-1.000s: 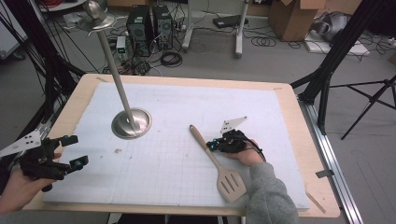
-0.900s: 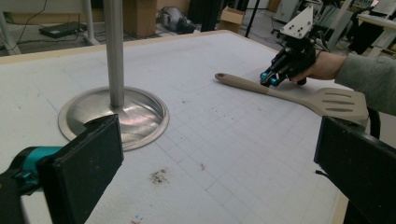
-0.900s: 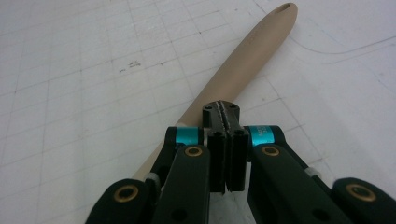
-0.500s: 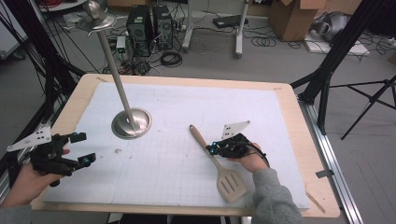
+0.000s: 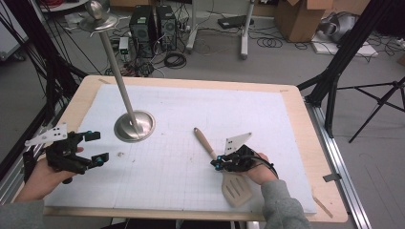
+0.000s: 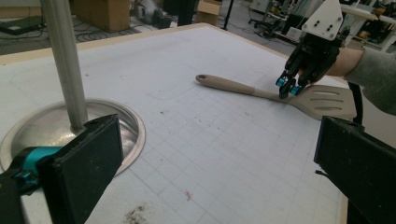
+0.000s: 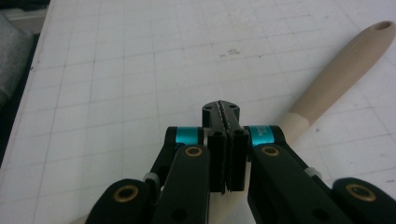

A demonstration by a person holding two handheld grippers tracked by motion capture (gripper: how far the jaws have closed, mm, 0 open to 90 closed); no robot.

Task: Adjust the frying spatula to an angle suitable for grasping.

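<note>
right gripper (image 5: 218, 164): jaws pressed together, nothing between them, tips right over spatula (image 5: 223, 169) neck | spatula flat on mat, handle running ahead-left of it, blade back toward wrist | left gripper (image 5: 95, 146): spread, empty, well apart | right hand nearer

1. We see a beige slotted spatula (image 5: 228, 176) with a slightly warmer tan handle.
2. Our right gripper (image 5: 216, 164) is black, with teal bands and brass-coloured pivot screws; its top plate is pale grey.
3. Our left gripper (image 5: 97, 147) is black too, with teal accents and a pale grey plate.
4. The mat (image 5: 191, 119) is white, ruled with a fine grey grid and marked by small dark specks.
5. The table (image 5: 313, 157) edge is light wood.
6. The metal stand (image 5: 134, 126) is silver.
7. Our sleeves are grey.
</note>
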